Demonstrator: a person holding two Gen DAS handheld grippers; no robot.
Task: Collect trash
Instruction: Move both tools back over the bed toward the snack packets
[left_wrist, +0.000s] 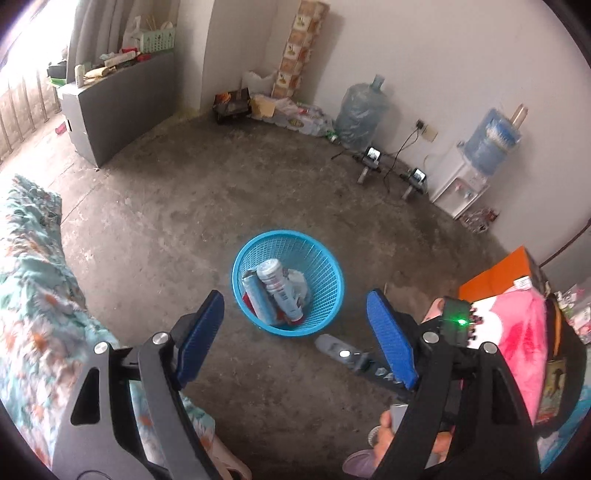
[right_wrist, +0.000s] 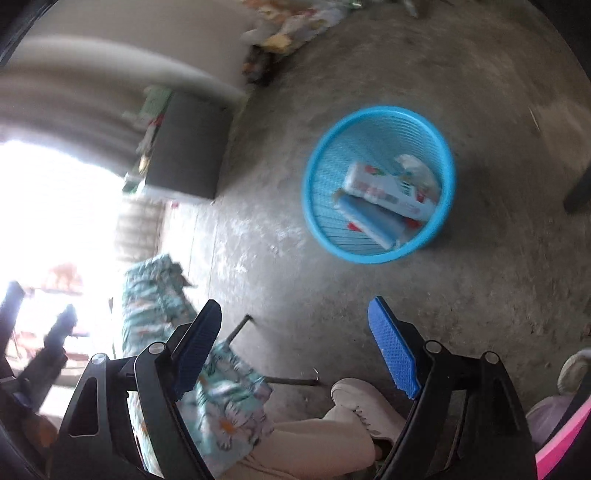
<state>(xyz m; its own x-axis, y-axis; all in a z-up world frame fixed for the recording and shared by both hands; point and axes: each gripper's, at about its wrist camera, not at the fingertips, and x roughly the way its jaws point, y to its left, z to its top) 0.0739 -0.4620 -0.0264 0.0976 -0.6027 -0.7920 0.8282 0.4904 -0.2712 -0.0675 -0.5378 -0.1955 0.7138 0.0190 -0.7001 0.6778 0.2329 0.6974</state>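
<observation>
Both grippers stand wide apart and empty: the left gripper and the right gripper angle down over a concrete floor. Just beyond the left fingertips, a blue mesh basket holds cans and wrappers; a flowered cloth lies left.

No legible text on any can, box or label.

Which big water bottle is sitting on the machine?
The right bottle, upside down on the white dispenser. The other bottle stands on the floor by the wall.
</observation>
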